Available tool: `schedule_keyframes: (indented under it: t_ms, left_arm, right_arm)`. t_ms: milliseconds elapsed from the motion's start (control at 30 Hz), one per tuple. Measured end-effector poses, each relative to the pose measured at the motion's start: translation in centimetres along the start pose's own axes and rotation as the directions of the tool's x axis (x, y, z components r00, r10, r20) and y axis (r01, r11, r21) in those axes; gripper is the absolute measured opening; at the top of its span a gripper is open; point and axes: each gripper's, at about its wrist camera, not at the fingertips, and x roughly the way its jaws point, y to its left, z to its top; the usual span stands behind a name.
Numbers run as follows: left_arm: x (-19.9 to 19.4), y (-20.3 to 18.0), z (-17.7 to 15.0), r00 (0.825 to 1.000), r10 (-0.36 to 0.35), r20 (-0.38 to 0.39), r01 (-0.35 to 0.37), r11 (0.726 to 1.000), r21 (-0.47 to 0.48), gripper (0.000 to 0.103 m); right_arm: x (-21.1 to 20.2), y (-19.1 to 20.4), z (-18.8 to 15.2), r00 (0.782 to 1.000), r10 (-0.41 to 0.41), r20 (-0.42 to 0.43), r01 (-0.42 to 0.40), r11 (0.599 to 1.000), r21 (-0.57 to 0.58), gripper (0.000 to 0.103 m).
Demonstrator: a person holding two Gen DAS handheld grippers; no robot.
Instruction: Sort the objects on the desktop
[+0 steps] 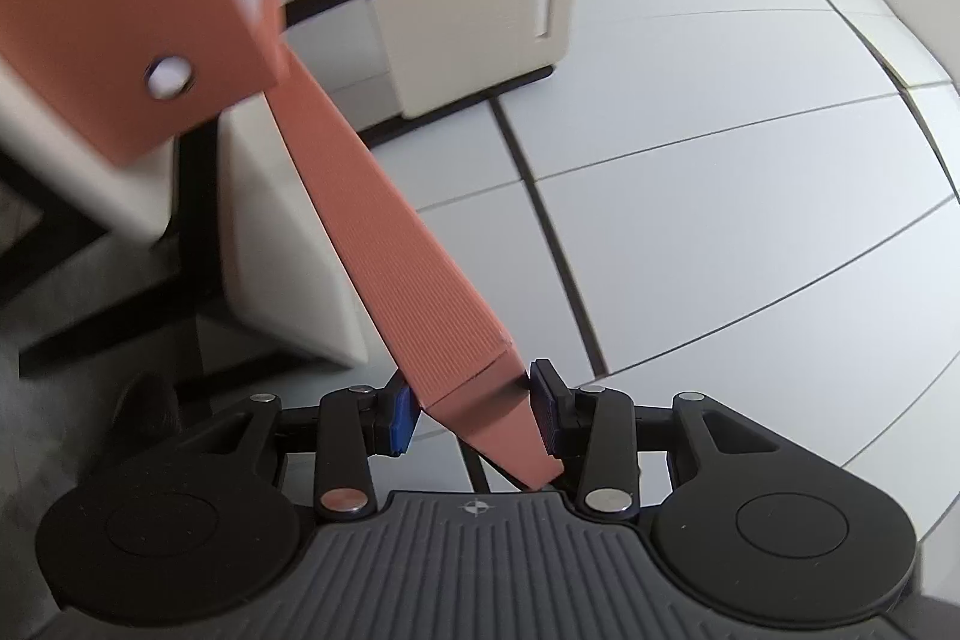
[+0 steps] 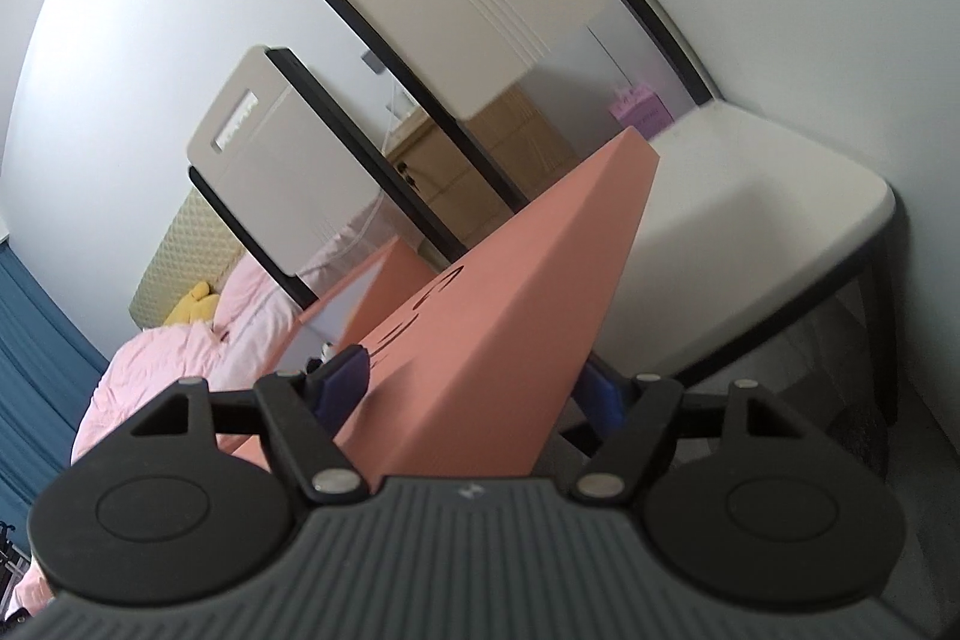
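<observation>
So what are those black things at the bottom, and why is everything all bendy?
Each black thing is a hand-held gripper with two fingers; a person holds one in each hand. A small camera sits on each and looks along its fingers, and its wide lens bends straight lines. One picture comes from the left gripper, the other from the right gripper. Both are closed on an orange box, which looks like the same box seen from each side, held up in the air. Behind it you see beige chairs on a white tiled floor, and in the right view a bed with a pink blanket. No tabletop shows in either picture.
</observation>
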Motion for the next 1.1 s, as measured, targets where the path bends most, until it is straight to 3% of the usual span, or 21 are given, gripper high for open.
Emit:
schedule_keyframes:
  t_ms: [233,433,567,800,967,1100]
  left_arm:
    - [-2.1,-2.7,3.4,0.995,0.01,0.102,-0.017,0.998,0.065,0.043]
    - [-5.9,-3.8,7.4,0.971,0.059,0.232,-0.089,0.989,0.119,0.043]
    - [-8.6,-4.5,9.6,0.935,0.101,0.339,-0.157,0.978,0.14,0.043]
    - [-12.6,-3.0,12.3,0.851,0.169,0.498,-0.262,0.957,0.123,0.043]
    - [-13.7,-0.8,13.4,0.812,0.238,0.533,-0.333,0.939,0.088,0.044]
    - [-13.8,0.1,13.6,0.781,0.3,0.547,-0.399,0.914,0.068,0.049]
  right_arm:
    - [2.7,4.0,3.2,0.999,0.05,0.012,-0.049,0.997,-0.055,0.074]
    - [9.5,7.8,5.0,0.993,0.12,-0.022,-0.121,0.989,-0.083,0.074]
    - [15.9,9.6,5.4,0.979,0.198,-0.056,-0.201,0.978,-0.062,0.074]
    - [27.2,11.6,4.5,0.945,0.305,-0.121,-0.311,0.95,-0.029,0.074]
    - [33.4,10.9,2.5,0.929,0.33,-0.169,-0.333,0.943,0.01,0.074]
    - [35.1,10.1,1.1,0.928,0.333,-0.165,-0.339,0.941,-0.01,0.075]
